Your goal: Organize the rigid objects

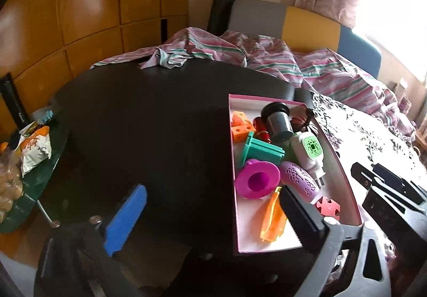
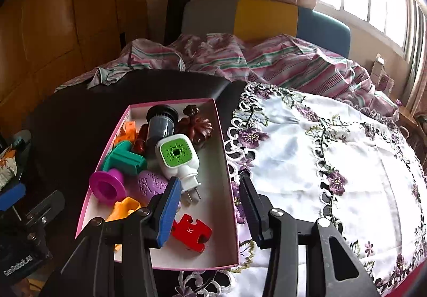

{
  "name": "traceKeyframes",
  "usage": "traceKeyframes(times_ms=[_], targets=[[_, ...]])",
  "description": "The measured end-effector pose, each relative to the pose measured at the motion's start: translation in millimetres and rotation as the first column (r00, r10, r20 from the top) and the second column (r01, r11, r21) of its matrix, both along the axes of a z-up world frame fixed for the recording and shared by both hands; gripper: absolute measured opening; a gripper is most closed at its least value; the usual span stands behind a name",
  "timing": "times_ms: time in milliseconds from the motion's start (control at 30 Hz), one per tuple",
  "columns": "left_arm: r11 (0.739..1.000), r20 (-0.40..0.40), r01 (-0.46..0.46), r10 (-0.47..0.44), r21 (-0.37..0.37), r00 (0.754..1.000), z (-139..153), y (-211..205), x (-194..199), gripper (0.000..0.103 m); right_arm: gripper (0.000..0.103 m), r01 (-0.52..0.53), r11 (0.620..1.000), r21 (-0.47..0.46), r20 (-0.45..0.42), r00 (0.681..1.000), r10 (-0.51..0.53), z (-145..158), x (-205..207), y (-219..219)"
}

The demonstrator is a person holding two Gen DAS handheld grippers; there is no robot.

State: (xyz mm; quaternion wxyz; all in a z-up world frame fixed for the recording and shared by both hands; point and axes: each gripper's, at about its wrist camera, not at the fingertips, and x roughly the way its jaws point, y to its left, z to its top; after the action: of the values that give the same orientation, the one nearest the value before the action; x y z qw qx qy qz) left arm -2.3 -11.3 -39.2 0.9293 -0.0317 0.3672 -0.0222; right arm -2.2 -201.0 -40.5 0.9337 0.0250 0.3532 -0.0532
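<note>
A pink-edged box (image 2: 229,190) crammed with plastic toys and a white plug-in device (image 2: 177,161) is framed by the right gripper (image 2: 208,206), its jaws parted and empty.

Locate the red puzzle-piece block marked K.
The red puzzle-piece block lies flat inside the pink-rimmed cardboard box, at its near end, right of the orange plastic piece, below the white plug-in unit.

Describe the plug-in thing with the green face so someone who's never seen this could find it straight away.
Find the pink-rimmed box on the dark table, beside the embroidered white cloth. Among its toys, the white plug-in device leans on the purple patterned egg. Only it has metal prongs and a green grille.
</note>
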Motion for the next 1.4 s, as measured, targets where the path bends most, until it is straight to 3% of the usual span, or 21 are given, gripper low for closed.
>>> traceKeyframes(times_ms=[300, 733, 1400], targets=[[1.000, -0.003, -0.028, 0.028, 0.005, 1.000, 7.5, 2.5, -3.9, 0.103, 0.046, -0.029, 1.000, 0.000, 0.017, 0.999, 0.029, 0.8, -4.9, 10.6], [0.997, 0.018, -0.048, 0.047, 0.068, 0.999, 11.6, -7.5, -5.5, 0.103, 0.046, -0.026, 1.000, 0.013, 0.012, 1.000, 0.026, -0.9, -3.5, 9.9], [0.998, -0.003, -0.051, 0.051, 0.031, 0.999, 7.7, -7.9, 0.2, 0.103, 0.046, -0.029, 0.999, 0.015, 0.000, 1.000, 0.029, -6.4, 5.8, 11.8]])
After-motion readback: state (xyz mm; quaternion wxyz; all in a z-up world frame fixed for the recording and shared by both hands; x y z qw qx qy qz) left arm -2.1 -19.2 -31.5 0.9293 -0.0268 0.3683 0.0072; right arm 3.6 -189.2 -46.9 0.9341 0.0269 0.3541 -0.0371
